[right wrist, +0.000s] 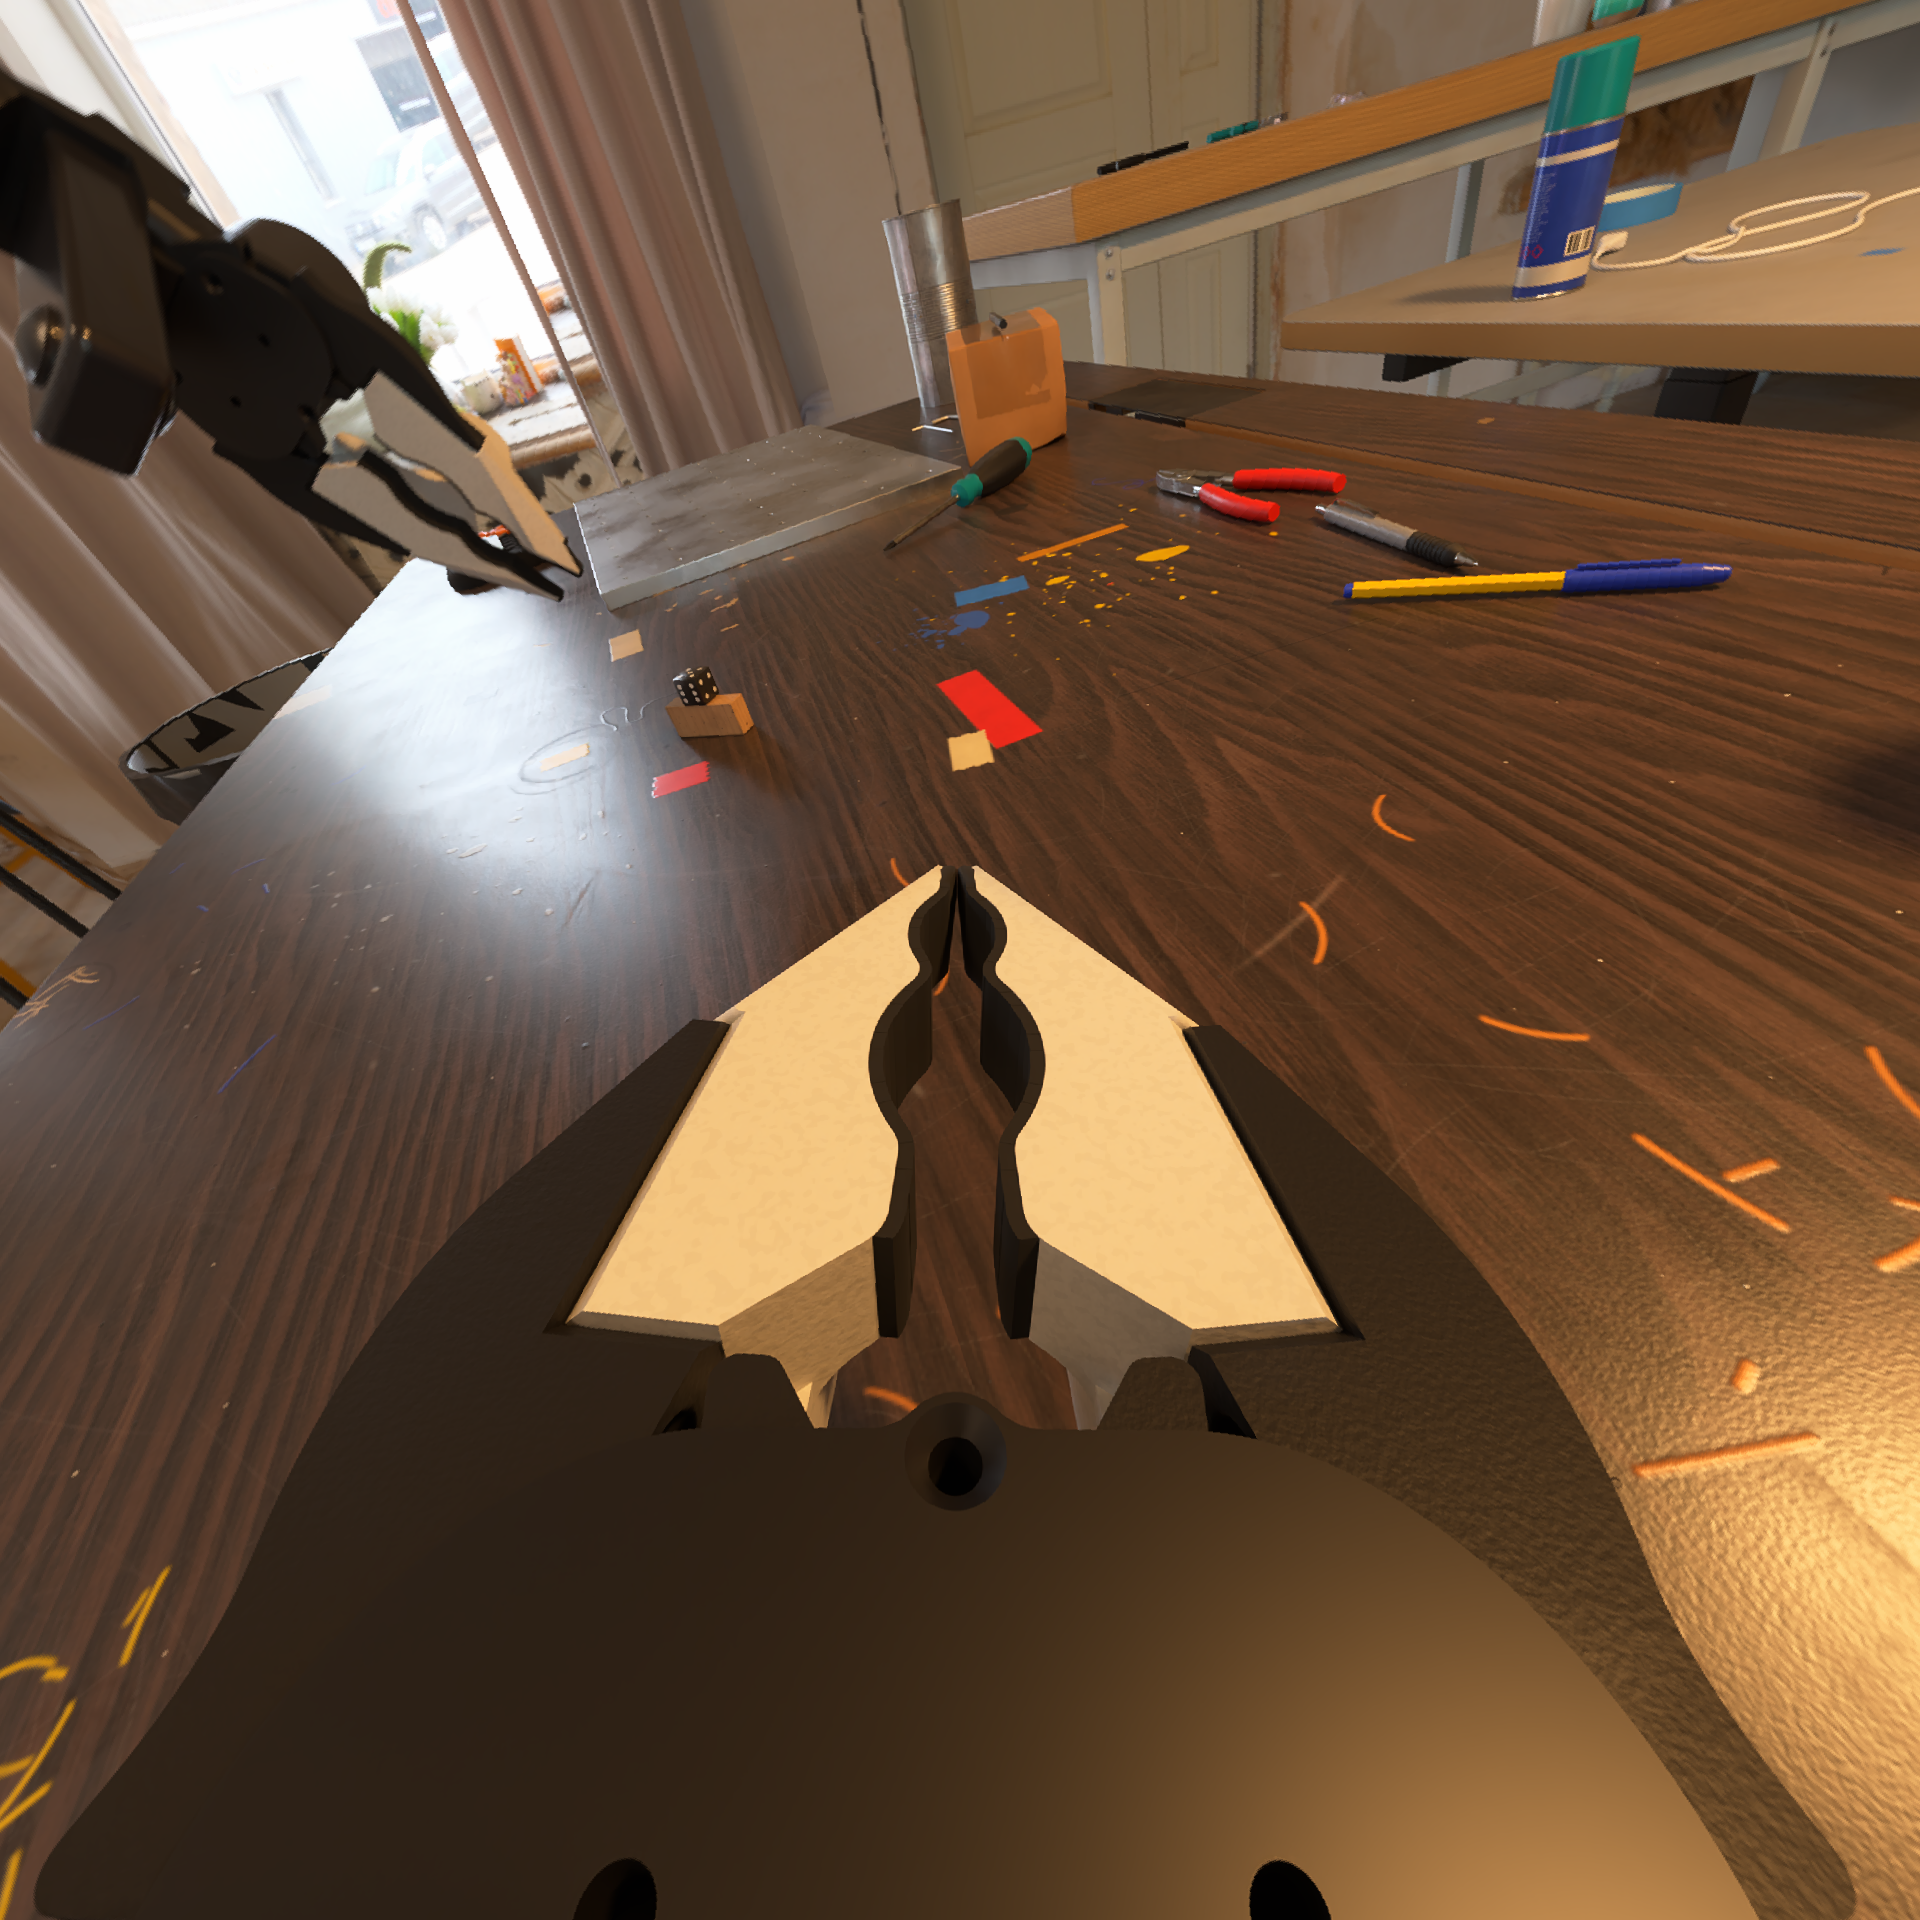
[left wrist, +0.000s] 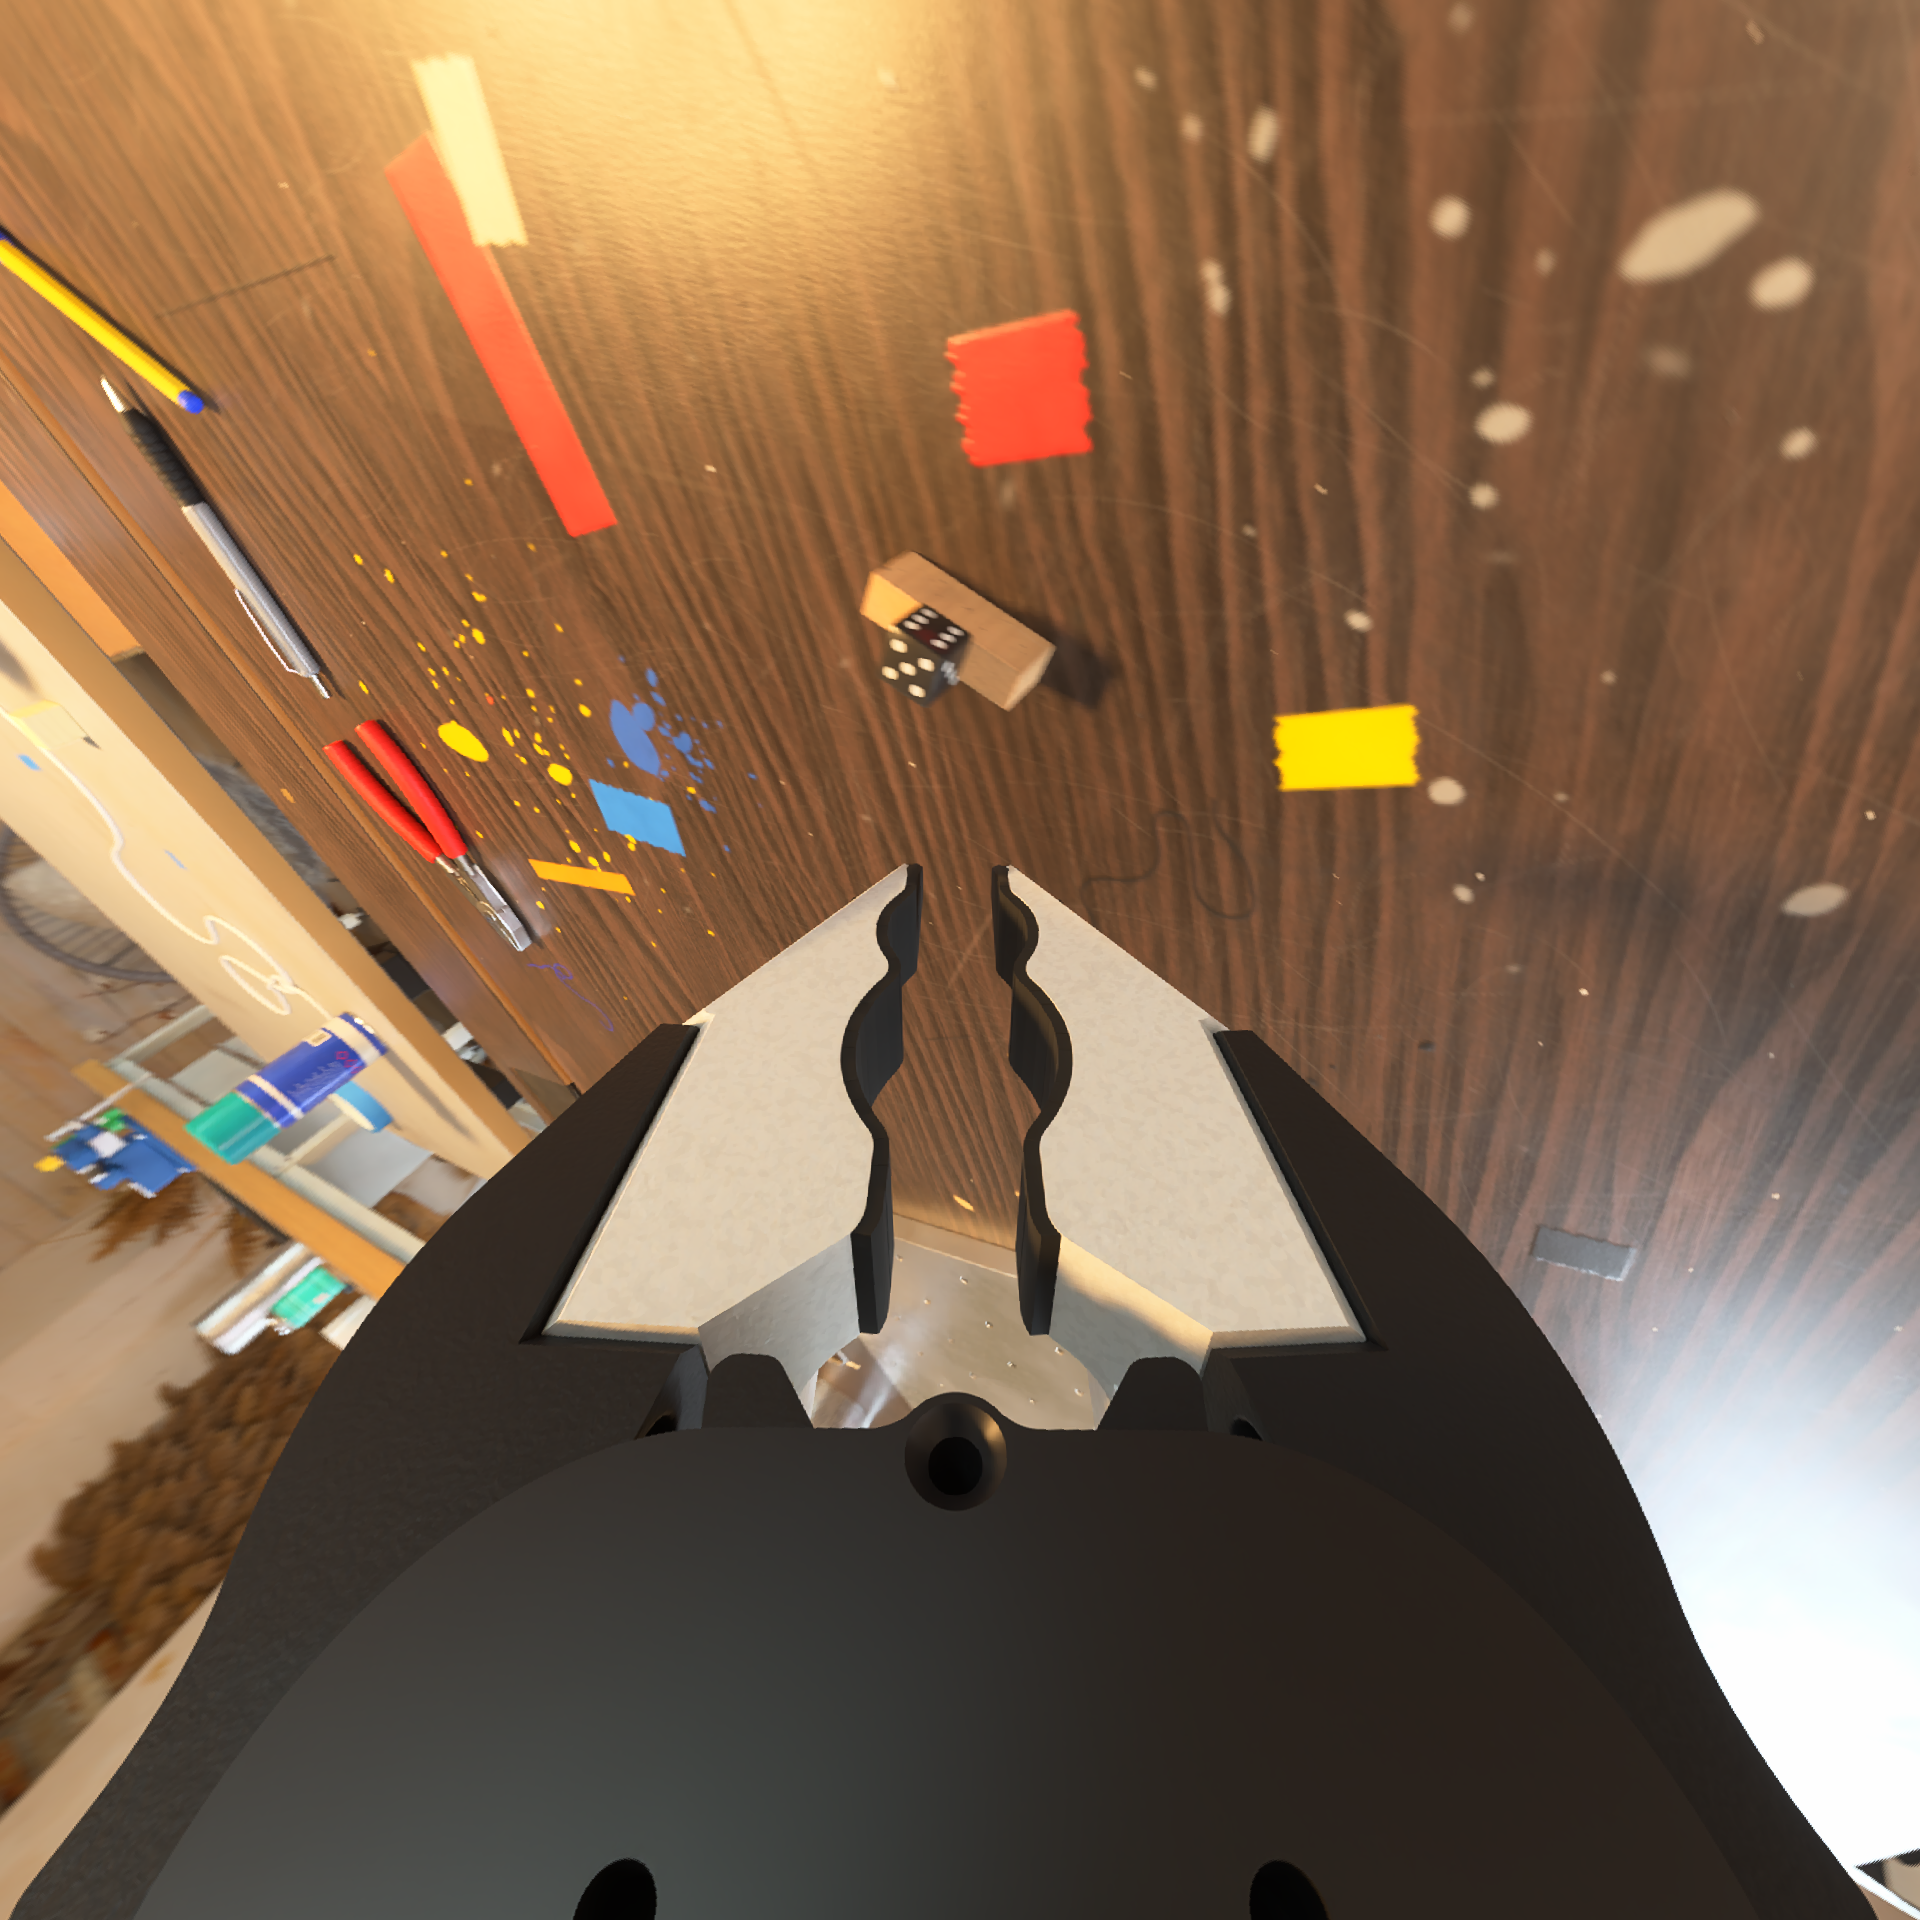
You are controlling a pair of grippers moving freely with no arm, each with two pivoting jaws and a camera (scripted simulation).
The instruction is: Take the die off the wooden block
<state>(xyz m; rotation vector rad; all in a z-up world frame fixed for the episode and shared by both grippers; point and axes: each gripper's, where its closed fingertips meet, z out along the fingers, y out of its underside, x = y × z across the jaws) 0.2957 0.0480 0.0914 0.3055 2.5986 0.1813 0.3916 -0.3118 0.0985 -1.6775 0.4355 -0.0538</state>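
Observation:
A black die with white pips [left wrist: 923,657] sits on one end of a small wooden block [left wrist: 992,639] that lies on the dark wooden table. My left gripper [left wrist: 956,883] hovers above the table a little short of them, its jaws a narrow gap apart with nothing between them. The right wrist view shows the die [right wrist: 695,686] on the block [right wrist: 717,719] far ahead to the left, and the left gripper [right wrist: 556,577] above and beyond them. My right gripper [right wrist: 956,881] is shut and empty, low over the table and far from the block.
Pieces of red [left wrist: 1018,387], yellow [left wrist: 1345,748] and blue tape [left wrist: 636,816] and paint spots mark the table. Red pliers [right wrist: 1247,490], pens [right wrist: 1538,582], a screwdriver [right wrist: 977,480], a metal plate [right wrist: 748,499], a tin can [right wrist: 928,301] and an orange box [right wrist: 1006,387] lie at the far side.

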